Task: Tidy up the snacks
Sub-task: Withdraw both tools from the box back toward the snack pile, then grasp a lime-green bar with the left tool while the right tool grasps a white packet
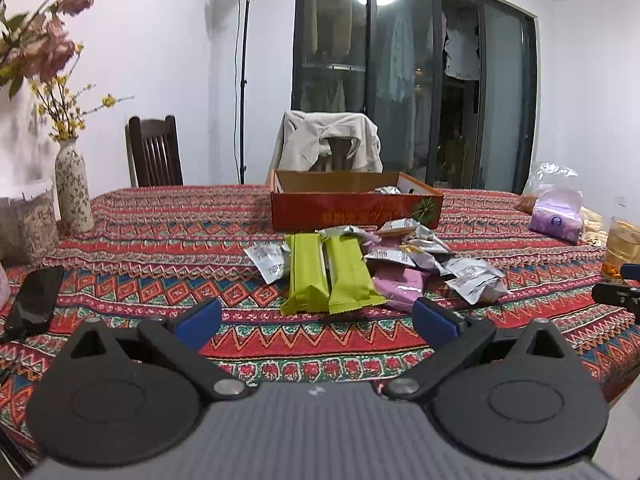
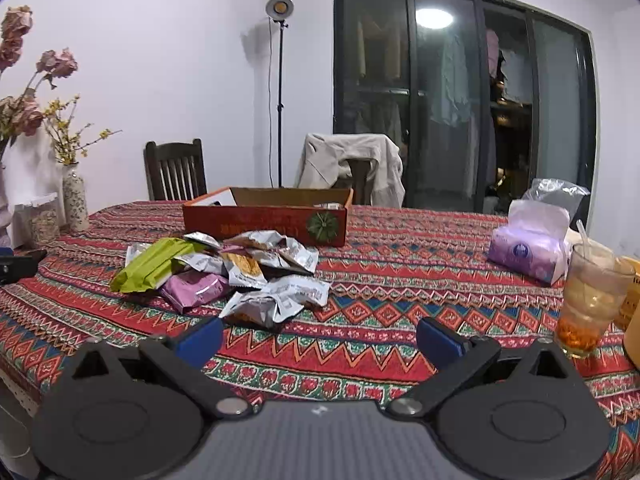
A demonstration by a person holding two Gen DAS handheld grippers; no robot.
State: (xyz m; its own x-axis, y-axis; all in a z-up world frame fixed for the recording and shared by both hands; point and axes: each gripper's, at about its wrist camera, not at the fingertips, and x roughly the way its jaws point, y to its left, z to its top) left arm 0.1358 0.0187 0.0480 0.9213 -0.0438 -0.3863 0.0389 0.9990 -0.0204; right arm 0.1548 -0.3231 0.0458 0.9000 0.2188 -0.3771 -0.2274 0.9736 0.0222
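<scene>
A heap of snack packets lies mid-table on the patterned cloth: two green packs (image 1: 328, 276) (image 2: 150, 266), a purple pack (image 1: 400, 286) (image 2: 192, 290) and several silver pouches (image 1: 476, 282) (image 2: 276, 298). Behind the heap stands an open red cardboard box (image 1: 356, 210) (image 2: 264, 224) with a silver pouch (image 1: 386, 190) inside. My left gripper (image 1: 316, 320) is open just in front of the green packs, holding nothing. My right gripper (image 2: 320, 338) is open near the front silver pouches, also holding nothing. The right gripper's tip (image 1: 616, 294) shows at the left view's right edge.
A glass drink with a straw (image 2: 588, 300) stands at the right edge by a purple tissue pack (image 2: 528, 252). A vase of flowers (image 1: 72, 188) and a black phone (image 1: 36, 300) are on the left. Two chairs stand behind the table.
</scene>
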